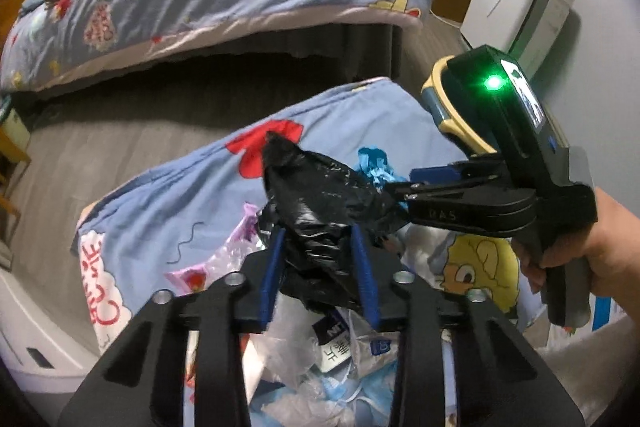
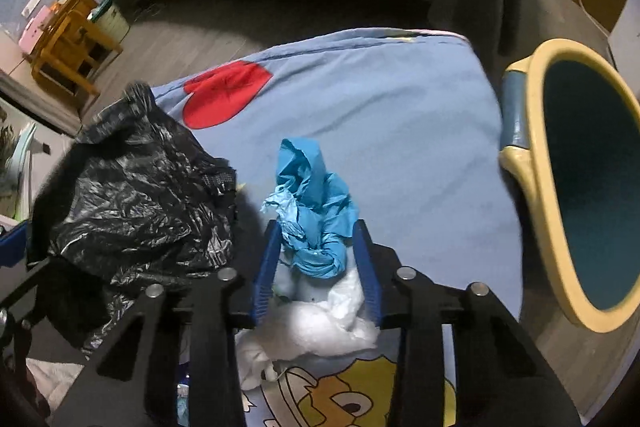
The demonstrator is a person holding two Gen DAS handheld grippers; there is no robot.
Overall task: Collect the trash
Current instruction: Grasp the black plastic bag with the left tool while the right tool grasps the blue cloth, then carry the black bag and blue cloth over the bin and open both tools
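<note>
Crumpled black trash bag (image 2: 132, 195) beside crumpled blue wad (image 2: 314, 211) on quilt.

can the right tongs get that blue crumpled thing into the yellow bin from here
Probably yes. The right tongs look closed on the blue crumpled piece, and the yellow bin sits just to their right with its opening facing them. Only bare blanket lies between; the black bag is off to the other side.

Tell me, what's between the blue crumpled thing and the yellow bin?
Only bare blue bedspread lies between the blue crumpled paper and the yellow bin, as the right wrist view shows.
</note>
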